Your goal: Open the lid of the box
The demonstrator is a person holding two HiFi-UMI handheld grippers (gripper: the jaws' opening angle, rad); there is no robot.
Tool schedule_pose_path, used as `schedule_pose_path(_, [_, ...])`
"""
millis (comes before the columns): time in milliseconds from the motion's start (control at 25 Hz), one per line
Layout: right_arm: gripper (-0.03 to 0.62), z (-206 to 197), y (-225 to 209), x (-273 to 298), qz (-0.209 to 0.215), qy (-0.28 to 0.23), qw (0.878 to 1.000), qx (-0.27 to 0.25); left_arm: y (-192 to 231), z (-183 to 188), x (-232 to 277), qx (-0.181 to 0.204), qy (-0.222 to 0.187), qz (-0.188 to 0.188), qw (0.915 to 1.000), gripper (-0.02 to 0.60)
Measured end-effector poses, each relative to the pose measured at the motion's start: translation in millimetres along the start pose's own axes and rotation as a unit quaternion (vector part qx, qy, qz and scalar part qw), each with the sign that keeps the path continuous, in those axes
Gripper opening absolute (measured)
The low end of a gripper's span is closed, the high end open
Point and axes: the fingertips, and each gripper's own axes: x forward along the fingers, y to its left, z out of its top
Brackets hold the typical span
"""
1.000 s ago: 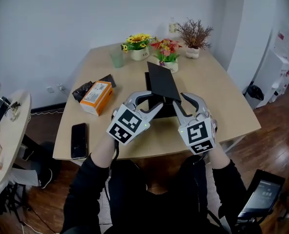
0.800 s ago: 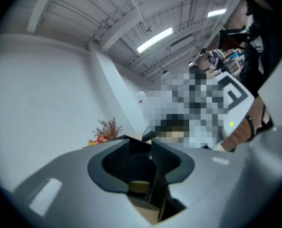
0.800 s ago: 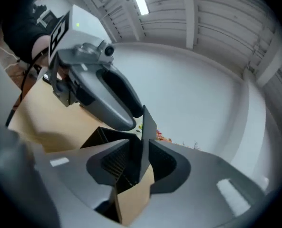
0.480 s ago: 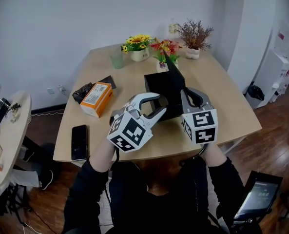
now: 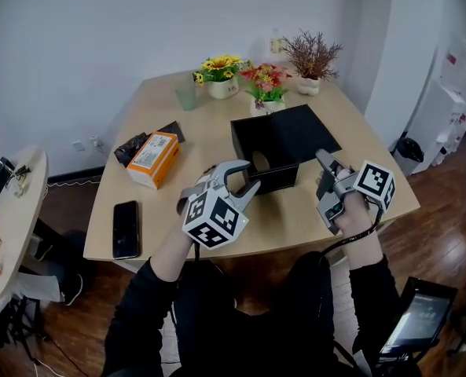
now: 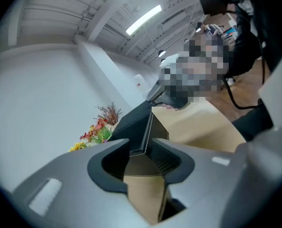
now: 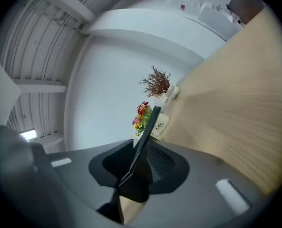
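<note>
The black box [image 5: 262,162] stands in the middle of the wooden table [image 5: 217,132]. Its lid [image 5: 303,130] is swung open to the right and lies almost level. My left gripper [image 5: 247,179] is shut on the box's near left corner, and in the left gripper view that corner wall [image 6: 145,132] sits pinched between the pads. My right gripper [image 5: 324,168] is at the lid's near right corner. Its jaws are opening, with the thin lid edge [image 7: 148,132] still standing between them in the right gripper view.
Left of the box are an orange carton [image 5: 154,158], a black bag [image 5: 133,146] and a phone [image 5: 126,226]. A green cup [image 5: 188,94] and three flower pots [image 5: 266,91] line the far edge. A round side table [image 5: 12,210] is at the left.
The lid swung from tilted over the box, through upright, down to the right. My right gripper went right and nearer with it. The left gripper stayed on the box corner.
</note>
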Motion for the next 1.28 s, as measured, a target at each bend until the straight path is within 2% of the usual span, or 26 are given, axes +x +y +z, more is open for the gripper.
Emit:
schedule_pose_path(40, [0.097,0.1,-0.5,-8.7,-0.004,-0.005,1.0,-0.018,3.6,1.8,-4.5,-0.016,-0.009,0.008,0.9998,0.127])
schedule_pose_path(120, [0.099,6.8,6.0,-30.8,-0.028,-0.033,0.995,-0.092,17.3,6.8,-20.7,-0.076,-0.043,0.035,0.9956,0.126])
schedule_pose_path(160, [0.098,12.4,13.3,-41.6,-0.044,-0.053,0.987,-0.144,26.3,9.4,-31.8,-0.117,-0.064,0.052,0.9897,0.127])
schedule_pose_path(200, [0.094,17.5,23.8,-50.1,-0.06,-0.072,0.974,-0.206,34.8,12.4,-43.8,-0.159,-0.088,0.069,0.981,0.127])
schedule_pose_path(240, [0.076,20.7,37.5,-55.6,-0.069,-0.088,0.955,-0.276,41.4,16.2,-55.6,-0.196,-0.112,0.084,0.9705,0.127])
schedule_pose_path(320, [0.06,15.8,71.5,-58.1,-0.066,-0.108,0.898,-0.42,47.0,26.5,-75.5,-0.243,-0.152,0.106,0.9522,0.126])
schedule_pose_path(360, [0.054,5.8,88.9,-55.5,-0.052,-0.11,0.867,-0.483,46.7,31.8,-83.1,-0.25,-0.166,0.114,0.9471,0.126])
schedule_pose_path(440, [0.054,-26.6,118.3,-45.5,-0.005,-0.097,0.81,-0.579,44.1,39.6,-94.7,-0.252,-0.181,0.124,0.9425,0.126])
schedule_pose_path(480, [0.055,-45.5,128.7,-40.4,0.021,-0.087,0.787,-0.611,42.4,41.4,-98.7,-0.256,-0.185,0.125,0.9406,0.126])
schedule_pose_path(520, [0.057,-63.0,136.4,-36.2,0.045,-0.078,0.769,-0.632,40.6,41.9,-101.6,-0.263,-0.188,0.124,0.9383,0.126])
schedule_pose_path(560, [0.056,-77.5,142.1,-33.2,0.064,-0.071,0.758,-0.646,39.0,40.9,-103.3,-0.271,-0.188,0.121,0.936,0.126])
schedule_pose_path(680, [0.056,-101.6,152.9,-29.3,0.102,-0.073,0.742,-0.659,36.2,29.8,-104.5,-0.287,-0.175,0.122,0.9337,0.126])
schedule_pose_path(840, [0.061,-100.7,156.5,-27.0,0.104,-0.08,0.743,-0.656,33.5,20.6,-105.7,-0.279,-0.161,0.128,0.938,0.126])
schedule_pose_path(1160, [0.066,-79.2,149.4,-29.5,0.065,-0.108,0.748,-0.651,26.7,24.0,-99.8,-0.269,-0.164,0.117,0.9418,0.126])
schedule_pose_path(1280, [0.066,-77.6,146.1,-29.3,0.065,-0.11,0.748,-0.652,25.5,22.8,-99.3,-0.264,-0.161,0.118,0.9435,0.126])
